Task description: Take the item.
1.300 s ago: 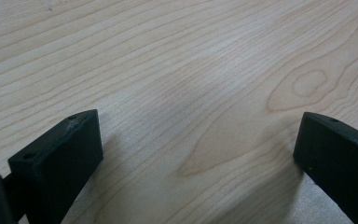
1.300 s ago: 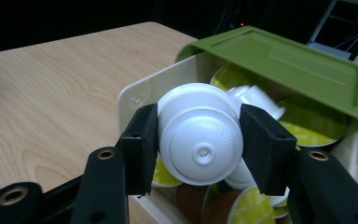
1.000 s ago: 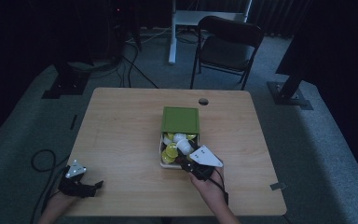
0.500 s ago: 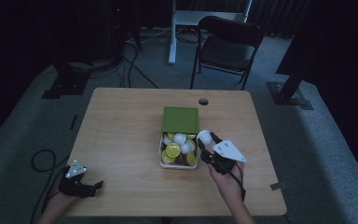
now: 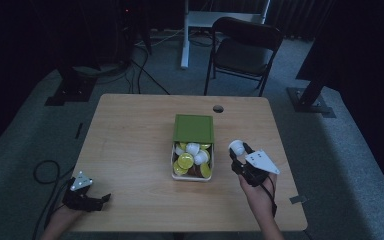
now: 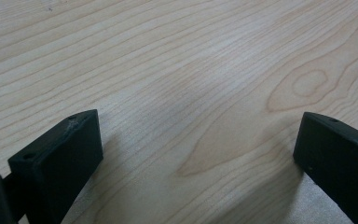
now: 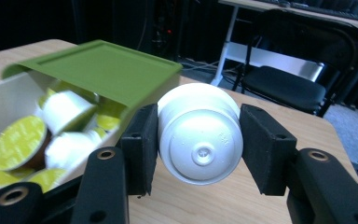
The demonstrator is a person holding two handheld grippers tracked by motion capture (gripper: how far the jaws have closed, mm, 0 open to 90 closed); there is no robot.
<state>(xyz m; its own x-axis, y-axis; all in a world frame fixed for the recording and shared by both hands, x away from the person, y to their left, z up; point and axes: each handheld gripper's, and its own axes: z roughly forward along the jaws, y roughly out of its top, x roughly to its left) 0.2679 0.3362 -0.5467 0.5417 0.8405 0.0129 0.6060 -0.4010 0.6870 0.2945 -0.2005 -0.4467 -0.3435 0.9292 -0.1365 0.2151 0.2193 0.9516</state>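
Observation:
A white coffee capsule sits squeezed between the two black pads of my right gripper, its rounded bottom facing the camera. In the high view that gripper holds the capsule just right of the box, a white box with a green lid slid half back. Several yellow-green and white capsules lie inside it. At the table's near left corner my left gripper rests low. Its jaws stand wide apart over bare wood, with nothing between them.
The wooden table has a round cable hole at its far edge. A black folding chair stands beyond it. Dark stands and cables lie on the carpet at the left and right.
My right gripper has carried the white capsule from over the box's open part to the right, clear of the box. The left gripper has stayed in place.

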